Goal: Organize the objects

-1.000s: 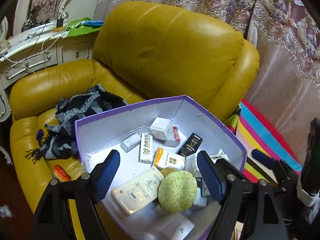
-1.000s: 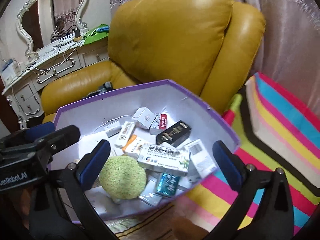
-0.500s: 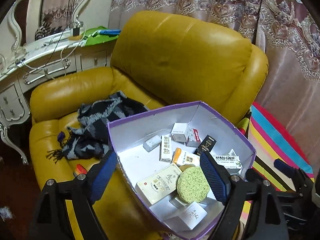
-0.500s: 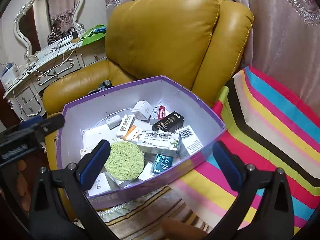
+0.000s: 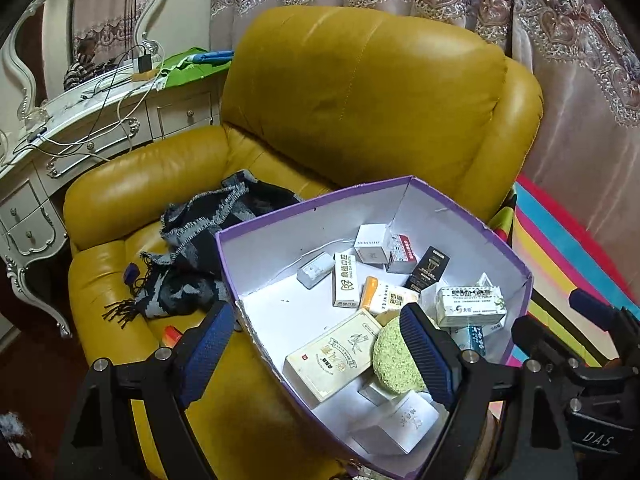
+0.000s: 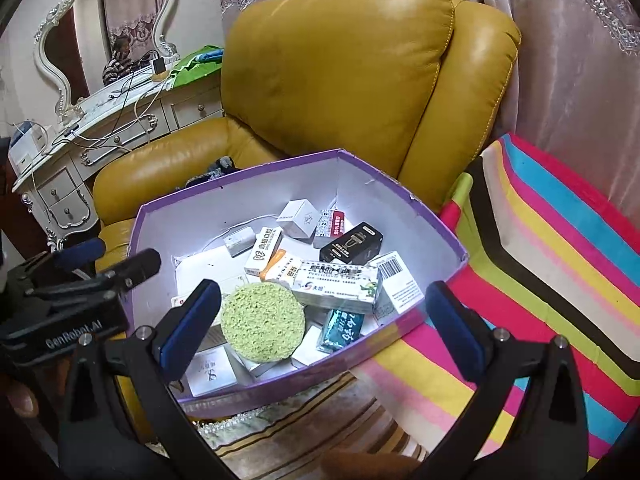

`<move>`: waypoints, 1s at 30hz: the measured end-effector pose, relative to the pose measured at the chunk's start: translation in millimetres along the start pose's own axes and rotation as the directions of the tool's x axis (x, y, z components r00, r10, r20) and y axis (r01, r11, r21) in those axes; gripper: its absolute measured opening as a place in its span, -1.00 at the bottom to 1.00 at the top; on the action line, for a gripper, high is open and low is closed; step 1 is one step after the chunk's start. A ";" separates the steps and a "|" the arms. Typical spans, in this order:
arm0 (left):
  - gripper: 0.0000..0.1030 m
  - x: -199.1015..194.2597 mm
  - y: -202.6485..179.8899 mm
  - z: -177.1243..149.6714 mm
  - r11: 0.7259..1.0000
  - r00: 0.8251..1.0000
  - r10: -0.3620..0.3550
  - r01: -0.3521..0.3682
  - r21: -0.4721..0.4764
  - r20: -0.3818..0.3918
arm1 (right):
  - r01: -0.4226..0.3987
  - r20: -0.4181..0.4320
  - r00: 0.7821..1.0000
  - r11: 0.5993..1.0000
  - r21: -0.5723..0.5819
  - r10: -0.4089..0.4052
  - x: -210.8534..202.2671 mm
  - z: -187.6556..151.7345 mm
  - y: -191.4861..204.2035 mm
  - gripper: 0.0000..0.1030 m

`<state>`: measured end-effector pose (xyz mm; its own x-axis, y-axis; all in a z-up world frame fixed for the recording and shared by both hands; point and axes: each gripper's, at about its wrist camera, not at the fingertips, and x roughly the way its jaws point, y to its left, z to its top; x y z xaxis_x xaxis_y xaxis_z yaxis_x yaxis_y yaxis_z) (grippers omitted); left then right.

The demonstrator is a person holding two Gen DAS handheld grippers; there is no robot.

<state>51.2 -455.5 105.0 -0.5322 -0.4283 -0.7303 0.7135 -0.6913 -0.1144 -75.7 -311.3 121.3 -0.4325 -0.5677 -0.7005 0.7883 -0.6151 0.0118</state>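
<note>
1. Hovering: left gripper (image 5: 316, 344) over the box's (image 5: 312, 208) near-left rim, jaws wide apart, nothing held.
2. Right gripper (image 6: 320, 324) over the near-right rim, likewise spread and empty.
3. Sponge (image 6: 262, 322) lies near the box's front edge, among small cartons (image 6: 336, 286).
4. Risk: cartons overlap loosely; closing on one may drag neighbours. Box overhangs the armchair (image 5: 360, 100) seat, so downward pressure could tip it.

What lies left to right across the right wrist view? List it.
Mirror → white dresser → yellow armchair → striped fabric.
</note>
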 end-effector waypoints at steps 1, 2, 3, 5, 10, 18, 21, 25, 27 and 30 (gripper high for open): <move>0.67 1.0 -0.3 -0.4 1.000 1.000 0.000 0.000 0.004 -0.003 | 0.002 -0.004 1.000 1.000 0.004 -0.002 0.6 0.8 0.0 1.00; 0.67 2.1 -0.7 -1.0 1.000 1.000 -0.001 0.001 0.010 -0.007 | 0.004 -0.006 1.000 1.000 0.007 -0.004 0.9 1.7 -0.1 1.00; 0.67 3.4 -1.0 -1.8 1.000 1.000 -0.001 0.001 0.015 -0.012 | 0.008 -0.005 1.000 1.000 0.006 -0.008 0.7 2.6 0.1 1.00; 0.67 5.0 -1.0 -1.8 1.000 1.000 -0.004 0.005 0.019 -0.016 | 0.015 -0.003 1.000 1.000 0.002 -0.015 0.4 4.0 0.1 1.00; 0.67 6.0 -1.7 -2.6 1.000 1.000 -0.008 0.009 0.030 -0.026 | 0.032 -0.008 0.999 0.999 -0.010 -0.032 0.9 7.8 1.3 1.00; 0.67 6.3 -5.4 -4.9 0.999 0.997 -0.004 0.008 0.048 -0.078 | 0.050 -0.103 0.993 0.998 -0.024 -0.052 17.8 16.1 -0.9 1.00; 0.67 9.4 -5.4 -6.3 0.998 0.995 -0.003 0.008 0.057 -0.099 | 0.054 -0.118 0.991 0.998 -0.020 -0.056 21.9 18.0 -3.1 1.00; 0.67 12.8 -4.5 -9.0 0.998 0.994 -0.005 0.012 0.057 -0.112 | 0.060 -0.129 0.990 0.998 -0.018 -0.062 26.7 19.0 -4.1 1.00; 0.67 12.7 -5.2 -9.4 0.998 0.994 -0.004 0.011 0.059 -0.112 | 0.058 -0.124 0.990 0.998 -0.017 -0.060 27.4 19.2 -3.7 1.00; 0.67 13.8 -6.2 -9.8 0.998 0.993 -0.005 0.012 0.062 -0.117 | 0.053 -0.098 0.994 0.998 -0.040 -0.057 24.1 17.7 0.7 1.00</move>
<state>43.9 -451.4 89.0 -0.4789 -0.3541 -0.8033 0.6771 -0.7313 -0.0813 -93.4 -335.1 117.1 -0.4316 -0.4754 -0.7666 0.7813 -0.6218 -0.0543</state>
